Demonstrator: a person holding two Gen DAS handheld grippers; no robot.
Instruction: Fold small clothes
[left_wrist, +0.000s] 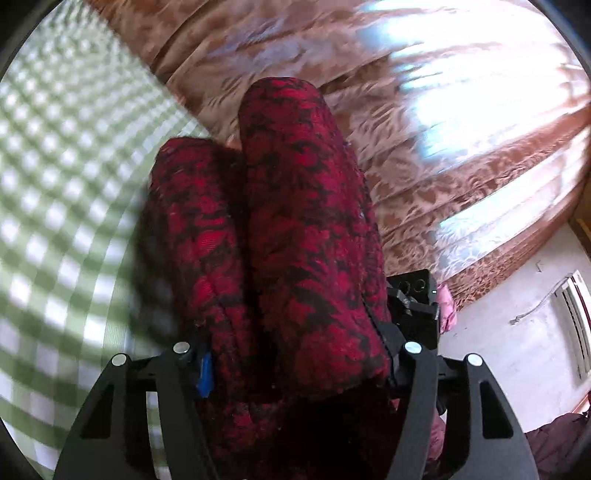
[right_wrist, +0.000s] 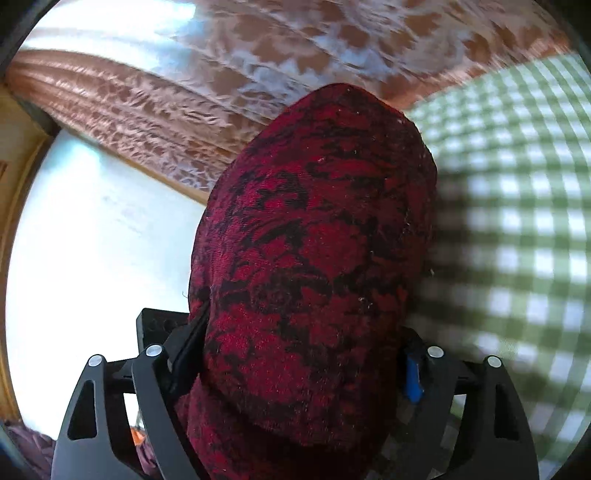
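Two close fisheye views look forward along a pair of hand-held black two-finger grippers, and both are filled by a red garment with a black lace-like pattern (left_wrist: 295, 229), made of soft knitted cloth.

In the left wrist view, the garment rises in two thick rolled folds side by side, the right fold taller than the left. It sits between the black arms of the left gripper (left_wrist: 295, 363), filling the whole gap. The jaws stand fairly wide, with a blue pad (left_wrist: 205, 373) visible on the left finger right at the cloth's edge. The fingertips are hidden by the cloth, so it cannot be told whether they press on it. Just right of the garment, part of the other black gripper body (left_wrist: 413, 302) shows, close against the cloth.

In the right wrist view, the same red and black cloth bulges as one rounded mass between the arms of the right gripper (right_wrist: 303, 363). These jaws also stand wide, with the cloth packed between them, a black finger (right_wrist: 188, 350) against its left side and a blue pad (right_wrist: 413, 376) at its right. Whether it is truly clamped cannot be told.

Behind the garment lies a green and white checked cloth surface (right_wrist: 517, 221), blurred. Beyond it hangs a brown curtain with a pale leaf pattern (left_wrist: 406, 92), brightly backlit. A white wall (left_wrist: 517, 350) appears at the far right of the left view.
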